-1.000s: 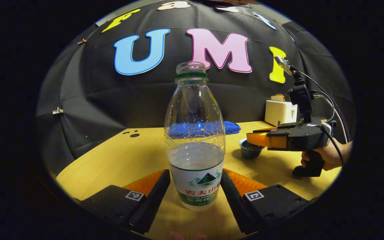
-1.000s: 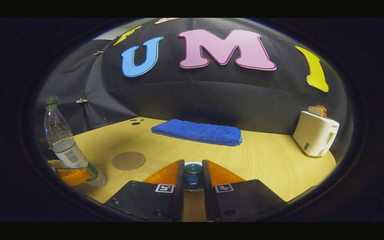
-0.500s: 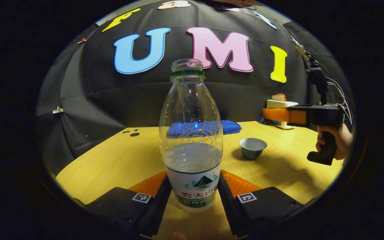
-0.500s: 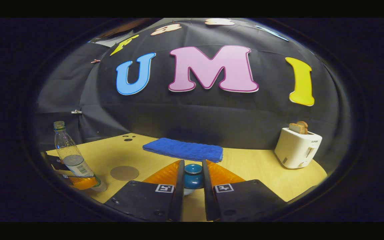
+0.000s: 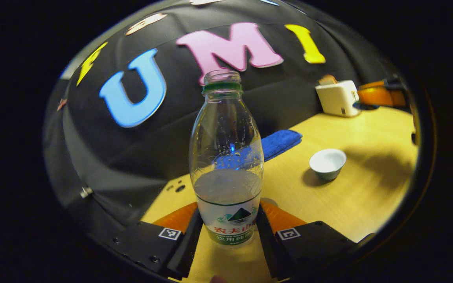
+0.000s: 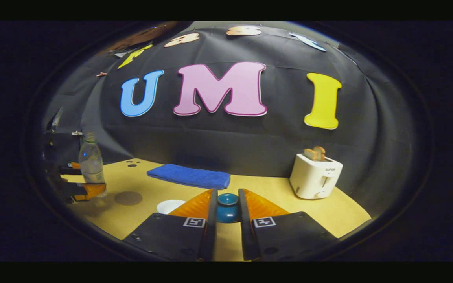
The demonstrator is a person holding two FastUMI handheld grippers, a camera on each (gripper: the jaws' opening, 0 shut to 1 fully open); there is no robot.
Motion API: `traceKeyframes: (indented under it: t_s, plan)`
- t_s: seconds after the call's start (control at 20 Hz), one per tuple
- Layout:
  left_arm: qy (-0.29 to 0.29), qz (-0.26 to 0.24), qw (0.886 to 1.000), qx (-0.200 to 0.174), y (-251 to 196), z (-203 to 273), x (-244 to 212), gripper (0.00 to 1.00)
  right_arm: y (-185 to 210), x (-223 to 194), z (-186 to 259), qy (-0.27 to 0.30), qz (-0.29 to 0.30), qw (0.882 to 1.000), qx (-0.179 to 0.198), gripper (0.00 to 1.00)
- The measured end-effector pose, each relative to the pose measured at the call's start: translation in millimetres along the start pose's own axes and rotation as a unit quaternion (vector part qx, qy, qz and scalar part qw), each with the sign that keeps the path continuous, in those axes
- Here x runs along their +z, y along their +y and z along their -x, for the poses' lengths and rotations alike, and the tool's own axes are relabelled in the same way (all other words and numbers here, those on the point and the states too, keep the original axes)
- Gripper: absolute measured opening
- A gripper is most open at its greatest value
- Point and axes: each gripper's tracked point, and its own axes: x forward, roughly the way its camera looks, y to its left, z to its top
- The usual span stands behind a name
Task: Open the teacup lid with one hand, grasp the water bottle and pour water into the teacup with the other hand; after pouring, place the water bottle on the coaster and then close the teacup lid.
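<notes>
A clear, uncapped water bottle [image 5: 226,165], partly full, stands between the fingers of my left gripper [image 5: 228,220], which is shut on its labelled lower part. The left gripper view is rolled, so the table slopes. The teacup [image 5: 327,163] sits open on the table to the right, white inside. In the right gripper view, my right gripper [image 6: 227,193] is shut on the blue knob of the teacup lid [image 6: 227,208] and holds it in the air. Below and left of it are the teacup [image 6: 170,205], the round brown coaster [image 6: 128,197], the bottle [image 6: 91,161] and the left gripper [image 6: 89,190].
A folded blue cloth [image 6: 189,176] lies at the back of the wooden table [image 6: 273,196]. A white toaster [image 6: 315,177] with toast stands at the back right. The right gripper [image 5: 376,96] hangs near the toaster [image 5: 337,98] in the left gripper view.
My right gripper has lifted the lid off the teacup and carried it up and to the right. My left gripper has shut on the bottle and rolled with it.
</notes>
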Motion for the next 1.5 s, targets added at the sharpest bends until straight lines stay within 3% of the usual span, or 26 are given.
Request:
traceKeyframes:
  t_s: [0.2, 0.3, 0.35, 0.4, 0.45, 0.5, 0.55, 0.75, 1.0, 1.1, 1.35, 1.5]
  plan:
    - [0.009, -0.123, 0.992, 0.010, -6.0, -29.7, 7.4, 0.73, -20.0, -1.6, 16.9, -0.002, 0.005, 1.000, -0.015, 0.29]
    - [0.010, -0.175, 0.984, 0.023, -1.9, -37.9, 9.7, 0.73, -28.2, -1.5, 23.9, -0.004, 0.013, 1.000, -0.022, 0.29]
    - [0.008, -0.198, 0.980, 0.029, -1.7, -40.2, 10.6, 0.73, -32.8, -2.2, 27.5, -0.004, 0.017, 1.000, -0.026, 0.34]
    - [0.006, -0.219, 0.975, 0.035, 0.1, -43.4, 12.6, 0.73, -35.9, -3.6, 30.9, -0.003, 0.018, 0.999, -0.028, 0.29]
    - [0.006, -0.238, 0.970, 0.038, 1.0, -47.2, 13.0, 0.73, -38.5, -3.6, 33.5, -0.003, 0.018, 0.999, -0.030, 0.34]
    - [0.005, -0.257, 0.966, 0.042, 1.6, -50.6, 14.5, 0.73, -40.4, -4.9, 34.9, -0.003, 0.018, 0.999, -0.031, 0.29]
    - [0.004, -0.277, 0.960, 0.046, 1.7, -52.0, 16.0, 0.73, -42.4, -6.0, 35.3, -0.002, 0.019, 0.999, -0.032, 0.24]
    - [-0.006, -0.353, 0.934, 0.059, 1.5, -62.0, 23.9, 0.73, -44.5, -8.0, 37.1, -0.002, 0.032, 0.999, -0.031, 0.24]
    - [-0.029, -0.440, 0.895, 0.066, -7.7, -71.3, 33.3, 0.73, -44.8, -6.2, 38.5, -0.006, 0.040, 0.999, -0.027, 0.31]
    - [-0.033, -0.466, 0.882, 0.070, -7.6, -72.9, 31.4, 0.73, -45.4, -6.9, 40.0, -0.006, 0.048, 0.998, -0.028, 0.34]
    - [-0.033, -0.527, 0.846, 0.080, -12.5, -87.9, 30.1, 0.73, -45.5, -6.8, 42.2, -0.008, 0.060, 0.998, -0.027, 0.30]
    - [-0.036, -0.546, 0.833, 0.081, -14.0, -92.5, 28.7, 0.73, -42.2, -6.0, 42.6, -0.010, 0.058, 0.998, -0.023, 0.28]
